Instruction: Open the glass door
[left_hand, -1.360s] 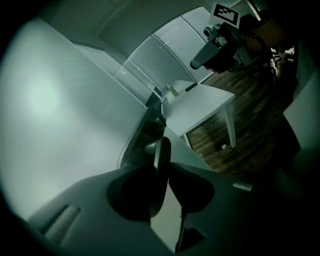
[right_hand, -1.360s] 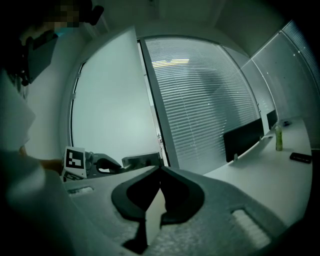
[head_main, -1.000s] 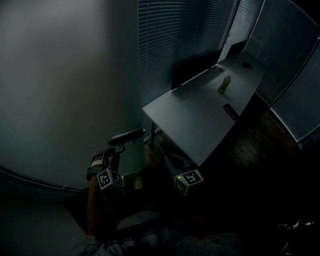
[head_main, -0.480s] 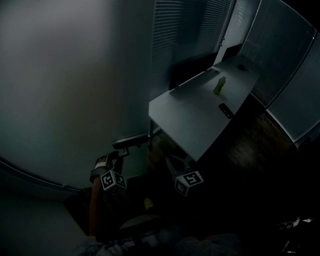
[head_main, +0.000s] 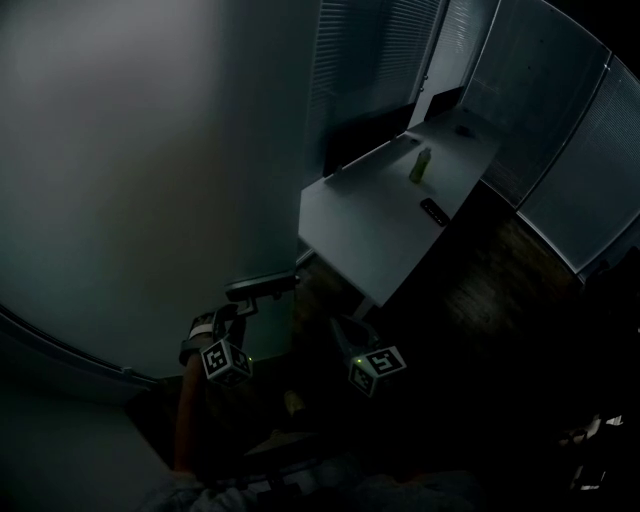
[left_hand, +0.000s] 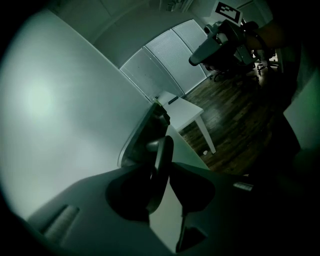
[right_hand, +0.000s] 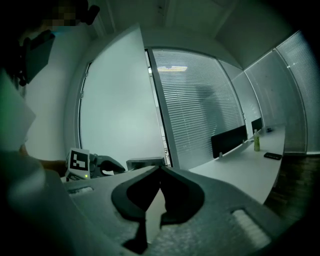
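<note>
The frosted glass door (head_main: 150, 180) fills the left and centre of the head view, and its dark handle (head_main: 262, 287) juts out at lower centre. The left gripper (head_main: 238, 310) sits just below and left of that handle. In its own view its jaws are partly apart and clamped on the handle. The right gripper (head_main: 345, 332), lower centre and further right, has its jaws together with nothing between them. A white tabletop (head_main: 370, 215) carrying a green bottle (head_main: 420, 165) stands at upper right.
</note>
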